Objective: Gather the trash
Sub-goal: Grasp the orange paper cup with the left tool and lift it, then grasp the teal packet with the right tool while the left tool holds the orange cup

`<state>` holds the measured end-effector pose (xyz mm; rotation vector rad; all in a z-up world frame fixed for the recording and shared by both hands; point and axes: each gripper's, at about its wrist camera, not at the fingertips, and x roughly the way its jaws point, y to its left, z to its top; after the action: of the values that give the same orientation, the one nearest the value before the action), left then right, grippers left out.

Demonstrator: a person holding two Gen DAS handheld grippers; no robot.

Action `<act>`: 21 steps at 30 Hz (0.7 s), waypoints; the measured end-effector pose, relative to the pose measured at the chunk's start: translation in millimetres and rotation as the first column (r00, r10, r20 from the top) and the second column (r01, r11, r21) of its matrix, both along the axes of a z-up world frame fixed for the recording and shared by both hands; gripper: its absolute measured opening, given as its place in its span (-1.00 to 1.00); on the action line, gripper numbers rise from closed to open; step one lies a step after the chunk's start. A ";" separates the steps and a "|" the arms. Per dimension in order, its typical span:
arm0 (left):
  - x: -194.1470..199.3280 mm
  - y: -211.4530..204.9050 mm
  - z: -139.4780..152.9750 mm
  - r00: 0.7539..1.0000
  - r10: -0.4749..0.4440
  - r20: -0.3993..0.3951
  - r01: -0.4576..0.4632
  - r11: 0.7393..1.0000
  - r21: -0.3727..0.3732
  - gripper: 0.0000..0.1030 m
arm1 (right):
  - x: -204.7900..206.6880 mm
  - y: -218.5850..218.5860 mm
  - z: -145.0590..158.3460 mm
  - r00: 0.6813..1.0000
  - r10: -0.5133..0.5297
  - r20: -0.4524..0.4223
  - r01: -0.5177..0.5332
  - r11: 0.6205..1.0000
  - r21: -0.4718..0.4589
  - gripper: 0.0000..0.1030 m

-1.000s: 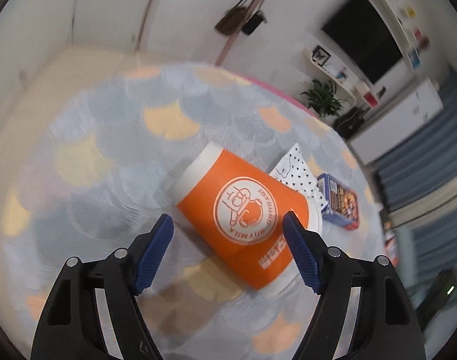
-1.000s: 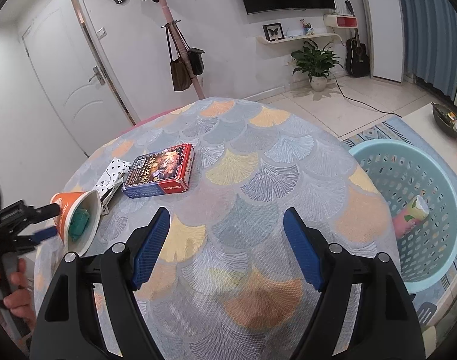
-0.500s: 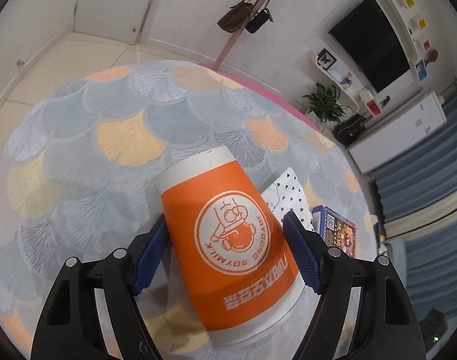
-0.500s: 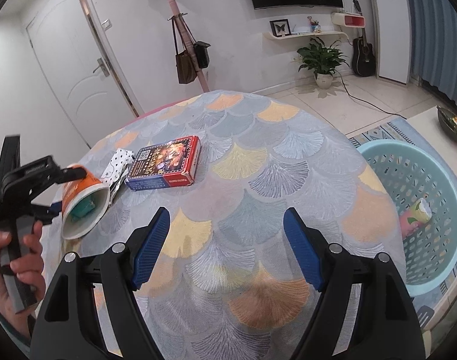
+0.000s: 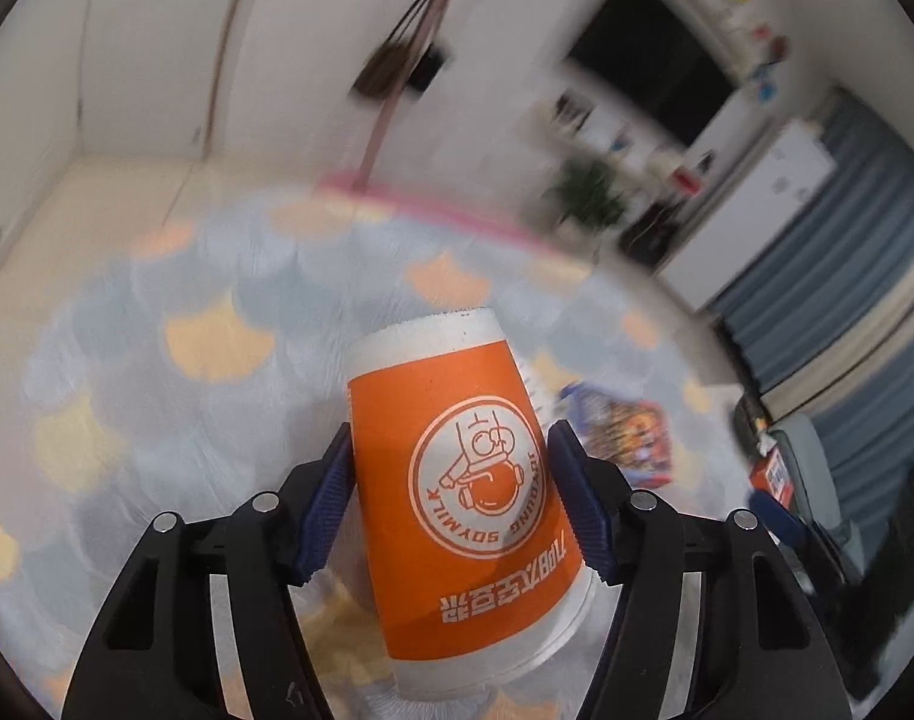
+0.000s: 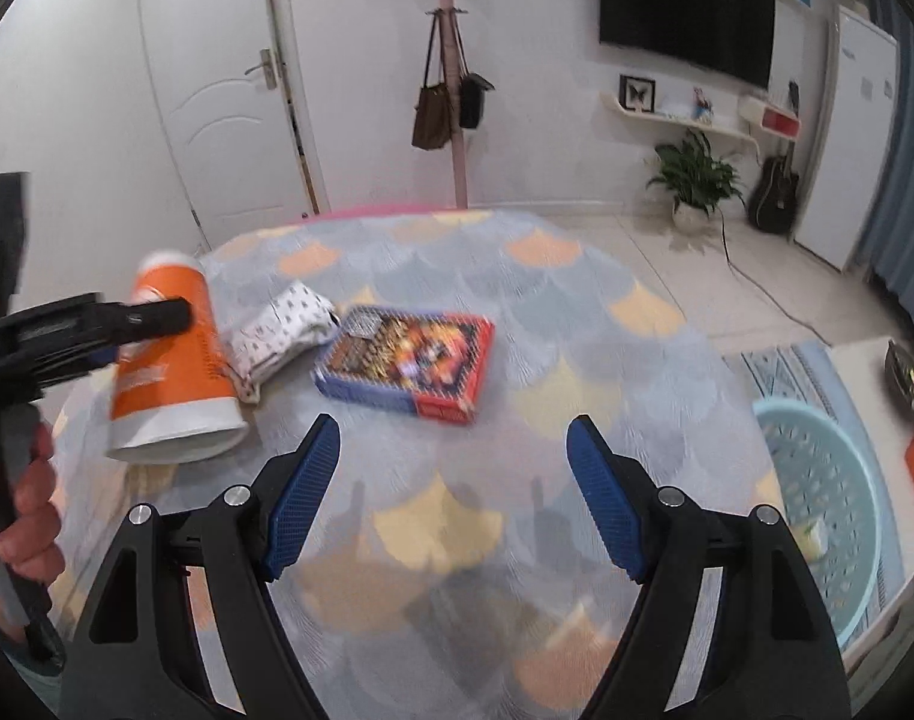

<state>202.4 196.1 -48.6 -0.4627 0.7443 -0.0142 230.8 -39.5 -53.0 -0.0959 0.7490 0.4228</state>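
Cup (image 5: 469, 480), a paper one in orange and white with a round cartoon logo and the words "SOYMILK", sits clamped between the blue ribbed pads (image 5: 328, 507) of the left gripper (image 5: 457, 501), whose jaws have just been closing onto its sides. It is tipped with its white base away from the camera and its wide rim towards the handle. From the right wrist view the cup (image 6: 169, 360) appears lifted off the tablecloth (image 6: 577, 372), mouth down and slanting, with a hand (image 6: 22, 498) wrapped round the left gripper's black handle at the frame's left edge. The right gripper (image 6: 454, 495) hangs over the scallop-patterned cloth with its jaws well apart and nothing between them. On the table, just beside the cup, lies a white patterned pouch (image 6: 283, 327), and next to that a flat box (image 6: 406, 363) with a red and blue border. Off the table's right side, on the floor, stands a pale blue laundry-style basket (image 6: 829, 480) with something small and light inside that is too blurred to name.
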 end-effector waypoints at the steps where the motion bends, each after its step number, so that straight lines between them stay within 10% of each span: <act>1: -9.2 -1.4 8.0 0.998 -0.012 0.058 0.011 1.000 0.016 0.20 | -1.3 1.4 -0.3 1.000 0.001 0.004 -0.001 1.000 0.003 0.44; 4: -54.0 -12.4 29.7 0.957 -0.031 0.289 -0.003 0.993 0.115 0.20 | -3.9 -0.1 -10.1 1.000 -0.007 -0.009 0.007 1.000 0.019 0.44; 7: -64.5 -19.1 36.4 0.938 -0.038 0.345 -0.019 0.987 0.160 0.20 | -2.6 -3.1 -22.9 0.998 -0.023 -0.053 0.025 0.999 0.039 0.44; 14: -70.5 -7.1 43.9 0.945 0.013 0.328 -0.055 0.991 0.118 0.21 | -24.2 -4.1 -7.2 0.999 0.007 -0.034 -0.004 0.996 0.086 0.44; 21: -91.6 13.8 33.0 0.991 0.043 0.130 -0.067 0.981 0.184 0.21 | -68.0 48.6 -6.8 0.984 0.171 -0.047 -0.166 0.981 0.104 0.44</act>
<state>110.8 209.8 -15.7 -0.2983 0.6019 0.0777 162.8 9.1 -59.9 -0.0537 0.7760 0.6260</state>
